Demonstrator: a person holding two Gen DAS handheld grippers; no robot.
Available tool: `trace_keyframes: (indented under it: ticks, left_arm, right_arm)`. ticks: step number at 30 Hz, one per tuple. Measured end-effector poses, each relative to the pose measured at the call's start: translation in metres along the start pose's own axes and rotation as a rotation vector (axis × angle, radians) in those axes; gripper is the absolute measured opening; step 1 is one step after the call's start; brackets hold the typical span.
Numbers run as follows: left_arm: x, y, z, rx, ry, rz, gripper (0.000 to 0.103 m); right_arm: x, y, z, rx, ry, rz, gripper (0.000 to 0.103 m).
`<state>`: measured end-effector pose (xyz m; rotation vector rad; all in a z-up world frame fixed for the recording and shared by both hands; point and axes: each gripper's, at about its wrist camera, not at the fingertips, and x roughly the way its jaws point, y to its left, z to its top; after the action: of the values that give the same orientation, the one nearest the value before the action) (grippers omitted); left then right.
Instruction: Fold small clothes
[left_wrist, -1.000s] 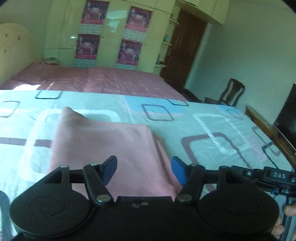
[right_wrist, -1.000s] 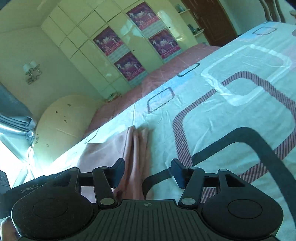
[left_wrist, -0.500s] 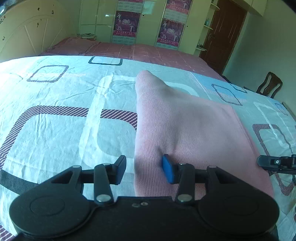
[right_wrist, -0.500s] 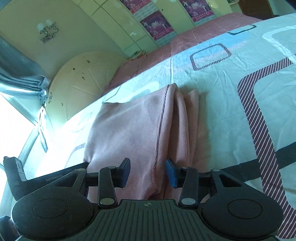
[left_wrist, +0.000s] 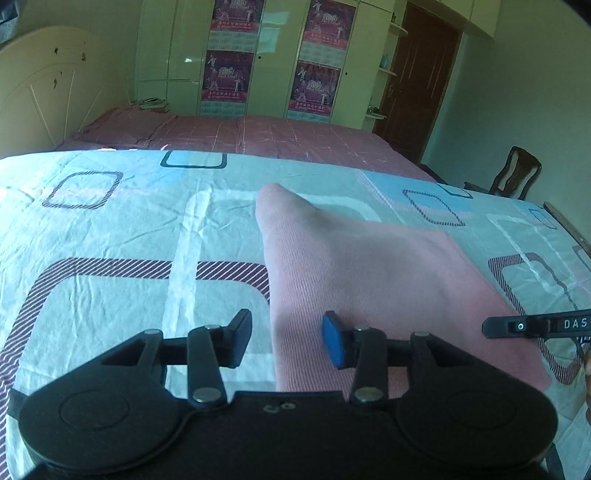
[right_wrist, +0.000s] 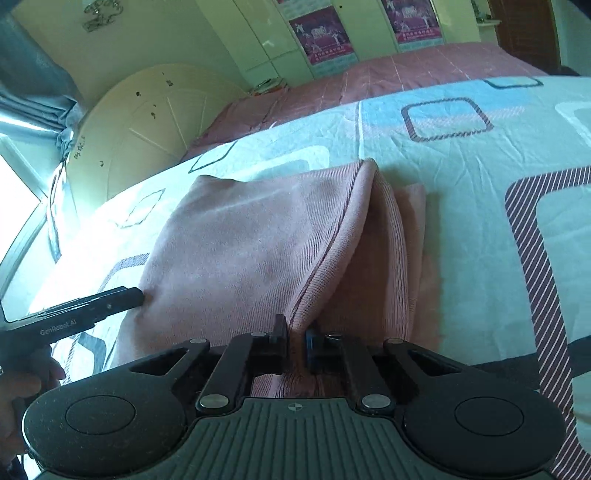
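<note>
On the bed (left_wrist: 110, 236), our left tool (left_wrist: 286, 334) stands partly open astride the near left edge of the pink garment (left_wrist: 369, 280), not pinching. Our right tool (right_wrist: 295, 334) is closing on its ribbed hem. Soft, light, floppy knit: we'd grip corners.

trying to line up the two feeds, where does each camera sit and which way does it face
Left wrist: sits on the left gripper, looking down along it across the patterned bedsheet at the pink garment; jaws open astride its left edge.
Right wrist: sits on the right gripper, looking at the garment's right edge; jaws closing, fabric pinched between them; a hand shows lower left.
Shared: garment, sheet, headboard, wardrobe posters, and each view catches the other gripper.
</note>
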<state>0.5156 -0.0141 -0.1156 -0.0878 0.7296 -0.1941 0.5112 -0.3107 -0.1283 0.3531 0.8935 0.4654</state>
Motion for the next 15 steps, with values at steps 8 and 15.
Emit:
trace_keyframes:
  ticks: [8,15]
  left_arm:
    - [0.015,-0.057,-0.003,0.197,0.104,-0.063,0.04]
    - [0.009,-0.047,0.013,0.184,0.059,-0.08,0.041]
  right_arm:
    - [-0.02,-0.014,-0.015,-0.03,0.014,-0.1,0.007]
    - [-0.023,-0.029,-0.015,0.019,-0.003,-0.06,0.007]
